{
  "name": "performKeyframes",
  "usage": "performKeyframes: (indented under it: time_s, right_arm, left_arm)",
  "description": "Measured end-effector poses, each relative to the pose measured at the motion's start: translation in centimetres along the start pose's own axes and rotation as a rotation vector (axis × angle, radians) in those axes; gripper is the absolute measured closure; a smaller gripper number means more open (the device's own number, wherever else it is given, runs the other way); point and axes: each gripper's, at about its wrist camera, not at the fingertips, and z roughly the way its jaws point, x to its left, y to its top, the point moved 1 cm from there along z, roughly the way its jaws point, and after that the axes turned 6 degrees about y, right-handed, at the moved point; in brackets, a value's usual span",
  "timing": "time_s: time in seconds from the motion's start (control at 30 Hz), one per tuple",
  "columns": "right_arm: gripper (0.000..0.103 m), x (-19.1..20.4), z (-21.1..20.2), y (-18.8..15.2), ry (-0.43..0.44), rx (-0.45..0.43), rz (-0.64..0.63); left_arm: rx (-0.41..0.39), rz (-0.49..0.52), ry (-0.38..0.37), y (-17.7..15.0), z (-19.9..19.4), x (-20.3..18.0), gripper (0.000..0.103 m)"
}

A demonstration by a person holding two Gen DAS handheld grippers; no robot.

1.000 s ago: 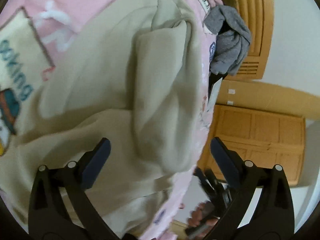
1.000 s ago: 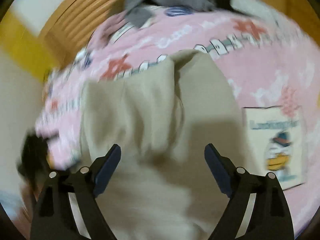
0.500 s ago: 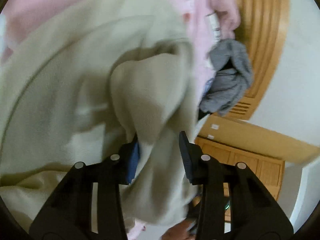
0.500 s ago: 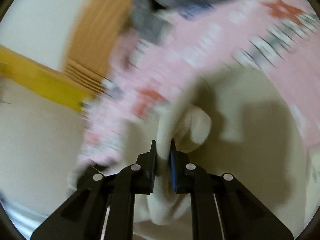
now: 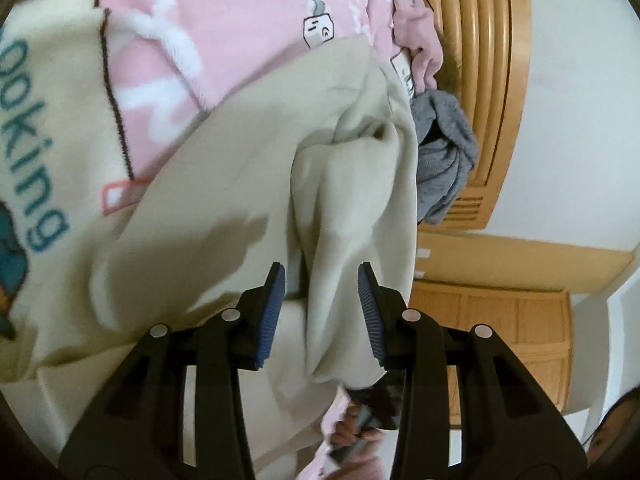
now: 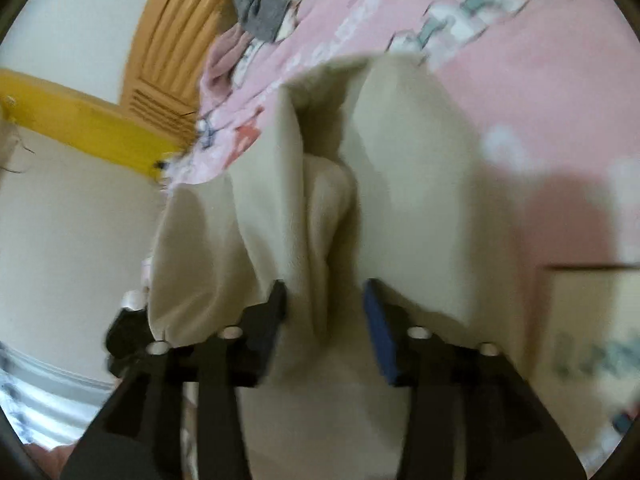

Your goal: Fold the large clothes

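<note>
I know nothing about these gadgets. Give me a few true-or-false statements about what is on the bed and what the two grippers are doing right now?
1. The beige garment lies on a pink blanket. True.
2. The left gripper is clamped tight. False: its jaws stand apart around a fold.
3. A grey cloth lies near the wooden headboard. True.
4. The right gripper holds the grey cloth. False: beige fabric sits between its open jaws.
</note>
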Motion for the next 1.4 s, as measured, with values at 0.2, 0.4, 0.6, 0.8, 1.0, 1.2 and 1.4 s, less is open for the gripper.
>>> performKeyframes:
  time_s: [0.2,0.4,0.6,0.8,1.0,1.2,1.4]
  right_arm:
    - [0.023,13.9,-2.8,-1.5,-0.263,-0.120,-0.401]
    - [0.029,24.6,8.0,-6.1,-0.461,0.040,-0.931]
    - [0.098,22.0,10.2,-3.3,-0.260,0.172,-0.730]
    - [0.098,24.4,2.1,-2.6,-0.029,0.072,-0.694]
    - [0.097,24.8,1.8,-6.4,0.025,0.126,-0.859]
    - [0.097,22.2,7.8,-13.5,-0.122,0.192,-0.974]
    - [0.059,20.4,8.6,-17.0,-0.241,0.167,-0.958]
  left_arm:
    - [0.034,0.197,0.201,-1.5,0.8,-4.2,0.028]
    - [0.045,0.254,0.441,-1.2,2.2,-4.5,0.028]
    - [0.104,0.220,0.487,-0.4,3.6,-4.0,0.023]
    - [0.120,0.230,0.505,-0.5,5.6,-4.2,0.015]
    - [0.069,0.137,0.417,0.4,4.9,-4.0,0.013]
    - [-0.028,0.057,0.384,1.1,-0.4,-3.0,0.014]
    - [-0.161,0.090,0.413,0.5,-6.1,-6.6,0.012]
